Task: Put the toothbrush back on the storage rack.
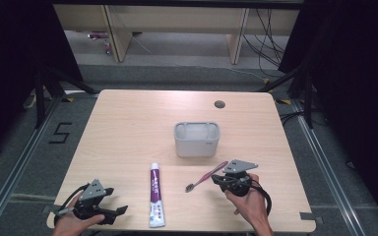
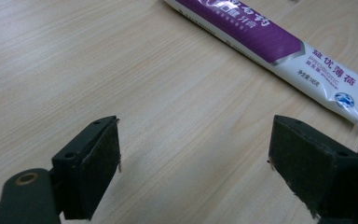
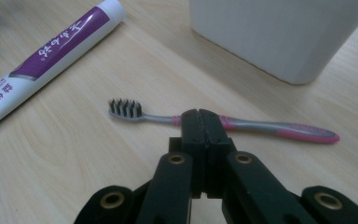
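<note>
The pink and grey plastic toothbrush (image 1: pixel 205 176) lies flat on the pale wooden table (image 1: pixel 128 132), slanting from its dark bristle head at about 8 o'clock up to its handle end at 2 o'clock. The right gripper (image 1: pixel 226 176) sits right at that handle end. In the right gripper view its black jaws are clenched together with nothing between them, and the toothbrush (image 3: pixel 223 122) runs crosswise just past their tips at 12 o'clock, bristles up, head toward 10 o'clock. Whether the tips touch the handle I cannot tell.

A grey rounded plastic holder (image 1: pixel 197 139) stands at 11 o'clock from the right gripper, near the toothbrush. A white and purple toothpaste tube (image 1: pixel 156 195) lies at 9 o'clock from the brush.

The left gripper (image 1: pixel 109 206) rests at the table's near left edge, jaws released and wide apart over bare wood, the tube (image 2: pixel 279 46) at 1 o'clock from them.
</note>
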A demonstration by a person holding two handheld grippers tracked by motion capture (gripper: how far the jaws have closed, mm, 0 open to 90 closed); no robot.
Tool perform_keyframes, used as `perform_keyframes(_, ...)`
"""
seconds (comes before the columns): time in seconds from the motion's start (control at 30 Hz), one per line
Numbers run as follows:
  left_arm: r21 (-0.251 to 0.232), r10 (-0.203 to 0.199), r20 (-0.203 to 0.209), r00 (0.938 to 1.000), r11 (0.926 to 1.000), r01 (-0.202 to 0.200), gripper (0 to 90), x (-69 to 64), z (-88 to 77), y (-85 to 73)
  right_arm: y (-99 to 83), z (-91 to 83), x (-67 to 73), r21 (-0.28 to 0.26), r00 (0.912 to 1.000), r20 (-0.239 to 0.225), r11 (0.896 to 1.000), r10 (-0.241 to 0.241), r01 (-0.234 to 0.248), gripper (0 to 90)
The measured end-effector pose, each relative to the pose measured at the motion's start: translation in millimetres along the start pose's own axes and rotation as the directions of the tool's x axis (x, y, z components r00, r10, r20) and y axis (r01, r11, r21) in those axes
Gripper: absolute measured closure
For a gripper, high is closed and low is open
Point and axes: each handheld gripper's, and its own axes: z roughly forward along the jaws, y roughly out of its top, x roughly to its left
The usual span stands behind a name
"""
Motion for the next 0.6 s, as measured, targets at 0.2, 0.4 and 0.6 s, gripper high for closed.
perform_keyframes(0.2,0.001,0.002,-0.001,1.0000,1.0000,-0.002,16.0,0.0,0.2,0.0,10.1,11.8,-1.9,0.040,0.9996,-0.006,0.999,-0.028,0.028,90.0)
perform_keyframes(0.4,0.003,0.008,-0.001,1.0000,1.0000,-0.008,16.0,0.3,0.4,0.1,19.1,19.1,-10.4,0.089,0.9933,-0.017,0.989,-0.115,0.116,90.0)
perform_keyframes(0.6,0.003,0.010,0.002,0.9999,0.9999,-0.010,16.0,0.1,0.6,0.3,24.4,30.6,-26.4,0.116,0.9906,0.022,0.985,-0.135,0.131,90.0)
